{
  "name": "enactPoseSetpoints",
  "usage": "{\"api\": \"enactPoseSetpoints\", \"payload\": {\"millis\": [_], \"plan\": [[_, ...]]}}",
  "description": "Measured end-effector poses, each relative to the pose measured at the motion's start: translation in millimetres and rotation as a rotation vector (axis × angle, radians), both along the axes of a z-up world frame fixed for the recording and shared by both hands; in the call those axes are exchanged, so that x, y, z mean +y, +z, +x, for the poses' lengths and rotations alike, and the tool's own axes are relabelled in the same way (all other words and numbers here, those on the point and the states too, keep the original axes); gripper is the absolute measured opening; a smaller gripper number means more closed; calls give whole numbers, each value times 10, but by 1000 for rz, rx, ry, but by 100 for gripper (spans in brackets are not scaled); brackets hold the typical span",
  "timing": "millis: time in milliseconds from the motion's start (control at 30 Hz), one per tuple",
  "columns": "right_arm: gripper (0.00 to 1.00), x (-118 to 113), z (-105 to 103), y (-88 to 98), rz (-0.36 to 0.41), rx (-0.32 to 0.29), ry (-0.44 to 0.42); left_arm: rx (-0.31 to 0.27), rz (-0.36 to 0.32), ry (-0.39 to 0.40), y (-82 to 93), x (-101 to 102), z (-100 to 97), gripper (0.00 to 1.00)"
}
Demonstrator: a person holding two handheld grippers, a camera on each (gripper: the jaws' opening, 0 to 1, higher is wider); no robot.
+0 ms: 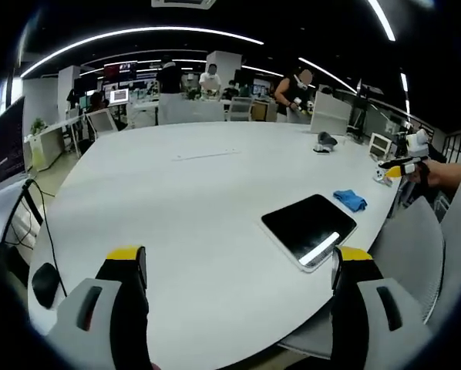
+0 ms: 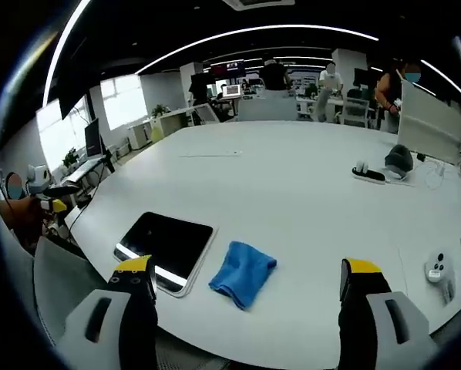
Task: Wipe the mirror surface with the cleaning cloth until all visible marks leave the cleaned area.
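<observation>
A dark mirror (image 2: 166, 240) lies flat on the white tabletop (image 2: 292, 177), blue cleaning cloth (image 2: 243, 273) at its 3 o'clock; left tool (image 1: 238, 266) and right tool (image 2: 246, 279) hover open-jawed, empty.

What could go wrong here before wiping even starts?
1. The mirror lies near the table edge; a hard wipe might push it off.
2. Both claws, left and right, are open and empty; the cloth lies loose beside the mirror and may bunch or slide when grabbed.
</observation>
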State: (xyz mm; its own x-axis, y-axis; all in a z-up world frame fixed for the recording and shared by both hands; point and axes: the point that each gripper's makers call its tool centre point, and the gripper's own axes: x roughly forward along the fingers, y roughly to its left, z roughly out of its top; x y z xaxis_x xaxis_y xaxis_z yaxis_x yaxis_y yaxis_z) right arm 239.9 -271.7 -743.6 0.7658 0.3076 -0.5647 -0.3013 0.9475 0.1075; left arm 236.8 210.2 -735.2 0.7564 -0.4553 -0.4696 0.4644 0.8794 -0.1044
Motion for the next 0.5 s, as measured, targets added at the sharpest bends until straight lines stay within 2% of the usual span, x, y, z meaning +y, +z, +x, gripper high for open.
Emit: {"api": "enactPoseSetpoints", "payload": {"millis": [133, 267, 367, 500], "plan": [[99, 29, 29, -7, -11, 0, 6, -1, -4, 11, 11, 21, 24, 99], [99, 27, 66, 30, -5, -6, -1, -19, -36, 2, 56, -21, 53, 99], [99, 33, 81, 30, -7, -4, 1, -25, -1, -18, 5, -33, 76, 99], [99, 55, 121, 23, -6, -3, 4, -36, -4, -24, 29, -73, 86, 99]]}}
